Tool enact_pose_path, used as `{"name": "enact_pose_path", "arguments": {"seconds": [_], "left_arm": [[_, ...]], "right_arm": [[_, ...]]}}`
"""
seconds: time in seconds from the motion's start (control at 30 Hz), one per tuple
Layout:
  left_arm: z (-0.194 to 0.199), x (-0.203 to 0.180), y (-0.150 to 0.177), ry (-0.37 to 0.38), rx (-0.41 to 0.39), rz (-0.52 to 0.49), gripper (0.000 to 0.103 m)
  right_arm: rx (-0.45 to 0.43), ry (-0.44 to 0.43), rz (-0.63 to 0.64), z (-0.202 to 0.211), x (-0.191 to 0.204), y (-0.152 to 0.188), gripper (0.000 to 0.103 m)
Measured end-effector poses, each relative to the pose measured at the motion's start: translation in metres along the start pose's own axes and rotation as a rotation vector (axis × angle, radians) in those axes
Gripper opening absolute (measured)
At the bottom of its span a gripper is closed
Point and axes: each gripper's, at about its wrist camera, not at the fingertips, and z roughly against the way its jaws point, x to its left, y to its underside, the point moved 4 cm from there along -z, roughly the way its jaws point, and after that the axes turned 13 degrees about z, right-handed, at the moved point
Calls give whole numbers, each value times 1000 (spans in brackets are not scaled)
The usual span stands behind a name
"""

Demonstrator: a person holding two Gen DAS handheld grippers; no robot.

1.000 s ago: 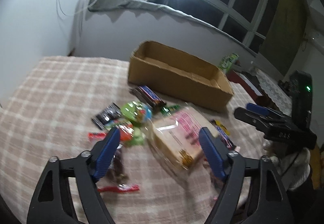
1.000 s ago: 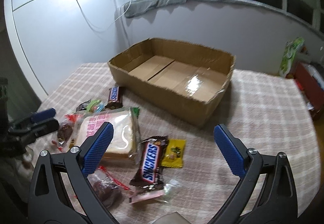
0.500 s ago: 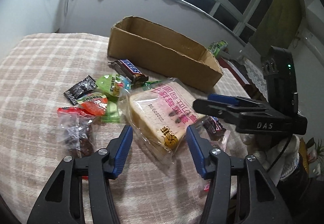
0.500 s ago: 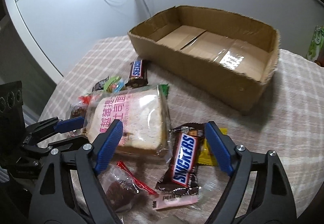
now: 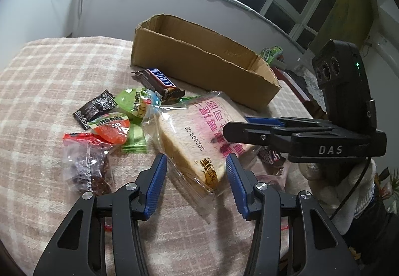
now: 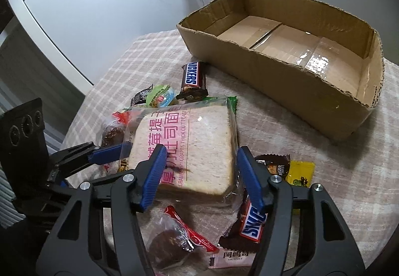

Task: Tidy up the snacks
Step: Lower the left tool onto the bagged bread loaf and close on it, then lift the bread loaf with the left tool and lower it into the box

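A clear-wrapped slice of cranberry toast [image 5: 199, 131] [image 6: 189, 146] lies among loose snacks on a checked tablecloth. My left gripper [image 5: 195, 176] is open, its blue pads either side of the toast's near corner. My right gripper [image 6: 199, 171] is open too, its pads straddling the toast's near edge; it also shows in the left wrist view [image 5: 249, 126], reaching over the toast. An open, empty cardboard box [image 5: 199, 61] [image 6: 286, 51] stands behind the snacks.
Around the toast lie Snickers bars [image 5: 159, 81] [image 6: 251, 223], a green jelly cup [image 5: 134, 101], a black sachet [image 5: 96, 107], red-wrapped dark cakes [image 5: 87, 163] [image 6: 169, 246], a yellow sachet [image 6: 300, 173] and a pink sachet [image 6: 234, 256].
Both grippers have moved down and in toward the toast and narrowed their opening, so the pads now flank it.
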Motion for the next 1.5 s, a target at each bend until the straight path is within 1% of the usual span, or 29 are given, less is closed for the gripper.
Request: {"name": "enact_pose_path", "arguments": {"seconds": [0.1,0.27,0.4,0.57,0.77,0.97,1.1,1.23,1.33,1.5], "left_arm": [[0,-3,1,-9,-7,-18,48],[3,-10,0,-28,-38,-49,48],[9,-11,-4,-19,-55,-48,48],[18,-18,-9,-14,-87,-61,48],[32,-32,-27,2,-142,-82,48],[37,-52,-51,9,-179,-132,48],[33,-63,-72,7,-194,-165,48],[24,-71,-90,-8,-202,-187,48],[10,-74,-107,-7,-187,-188,48],[-13,-76,-119,-2,-156,-173,46]], "right_arm": [[0,-9,-5,1,1,1,62],[-6,3,15,5,8,1,61],[-27,-1,7,10,8,-2,61],[-67,27,24,23,12,-9,60],[-127,53,28,46,13,-25,60],[-189,110,44,70,7,-48,60],[-218,127,44,81,-3,-65,61],[-230,149,36,83,-18,-81,61],[-232,171,23,81,-31,-93,61],[-222,180,-8,72,-57,-105,60]]}}
